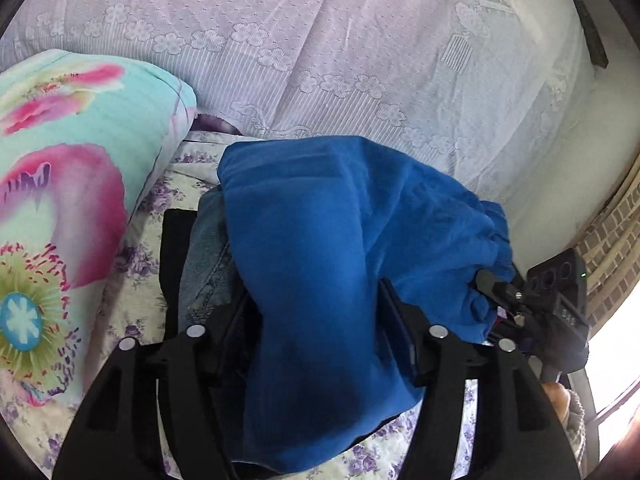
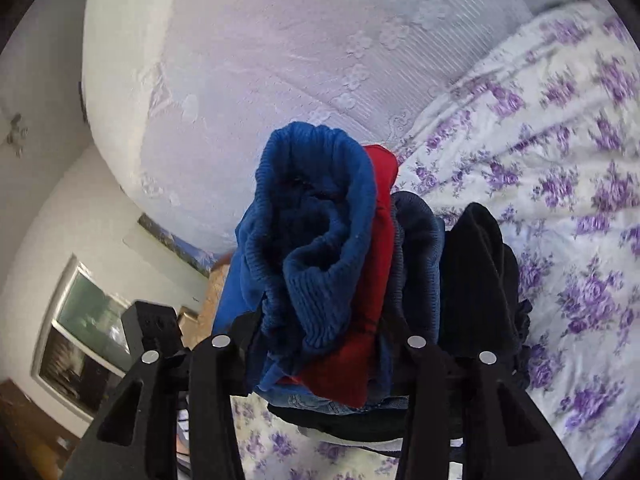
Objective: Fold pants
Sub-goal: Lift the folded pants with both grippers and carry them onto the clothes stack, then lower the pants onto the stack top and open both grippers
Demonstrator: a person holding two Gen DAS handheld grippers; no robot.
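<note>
Folded blue pants (image 1: 320, 208) lie on top of a pile with a denim garment (image 1: 208, 264) and black cloth (image 1: 174, 248) under their left side. My left gripper (image 1: 316, 300) is open, and the blue cloth runs loosely between its fingers. At the pants' right end my right gripper (image 1: 500, 296) sits at the ribbed waistband. In the right wrist view that gripper (image 2: 324, 320) is shut on the bunched blue waistband (image 2: 316, 208). Red cloth (image 2: 376, 260) and navy cloth (image 2: 418, 248) are packed in beside it. Its pads are hidden by fabric.
A flowered turquoise pillow (image 1: 68, 180) lies left of the pile on the purple-flowered sheet (image 2: 540, 160). A white lace cover (image 1: 320, 40) rises behind. More black cloth (image 2: 476, 272) bulges outside the right finger. A brick wall (image 1: 616, 232) and a window (image 2: 80, 328) lie beyond the bed.
</note>
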